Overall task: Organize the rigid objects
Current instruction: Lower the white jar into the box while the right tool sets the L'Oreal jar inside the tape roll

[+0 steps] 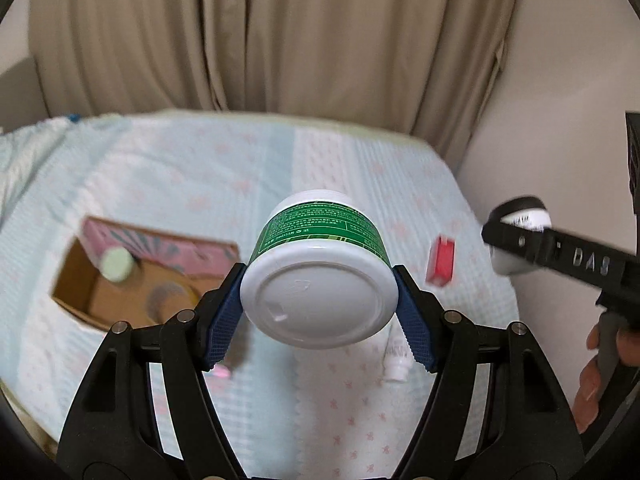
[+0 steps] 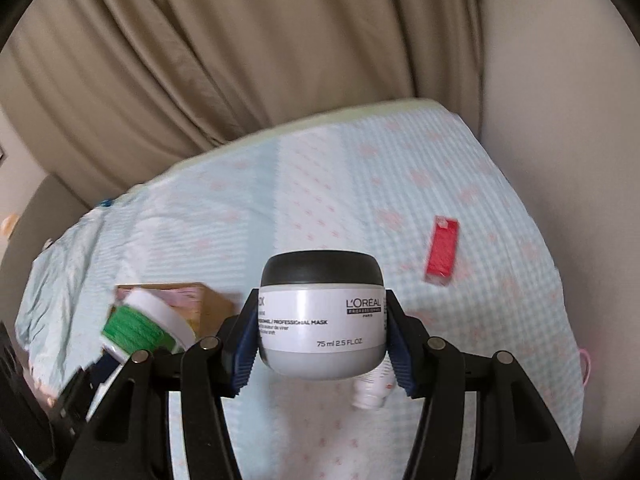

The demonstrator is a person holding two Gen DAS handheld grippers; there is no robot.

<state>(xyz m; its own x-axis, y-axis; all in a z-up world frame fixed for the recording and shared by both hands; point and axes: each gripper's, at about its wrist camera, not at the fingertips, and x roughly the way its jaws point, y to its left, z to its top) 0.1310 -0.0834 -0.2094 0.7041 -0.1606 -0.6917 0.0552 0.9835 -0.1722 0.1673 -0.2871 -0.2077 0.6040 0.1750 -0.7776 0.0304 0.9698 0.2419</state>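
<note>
1. Currently, the left hand-held gripper [image 1: 320,304] is gripping a green-labelled jar [image 1: 320,276] by its sides, both blue pads pressing on it, white end facing the camera, its long axis pointing away along the fingers and tilting upward.
2. The right hand-held gripper [image 2: 320,332] is clamping a grey jar with a black lid [image 2: 322,316], standing upright between the pads, label facing the camera.
3. Both jars are hanging clear above the bed [image 1: 360,168], which is carrying a pale blue patterned cover; neither is touching it.
4. An open cardboard box [image 1: 132,280] is lying on the bed to the lower left of the green-labelled jar in the left view; something round and pale green [image 1: 116,264] is sitting inside it. I judge this box to be the collecting place.
5. Deciding relation: the box is lying left of and below both held jars, and the left hand is the nearer one, so the green-labelled jar looks likely to go in first.
6. A red packet [image 2: 442,252] is lying on the bed well apart to the right, and a small white bottle [image 2: 370,394] is lying just below the jars; both are remaining outside the box.
7. Risk, as a judgement: two hands converging on one box opening could collide.
</note>
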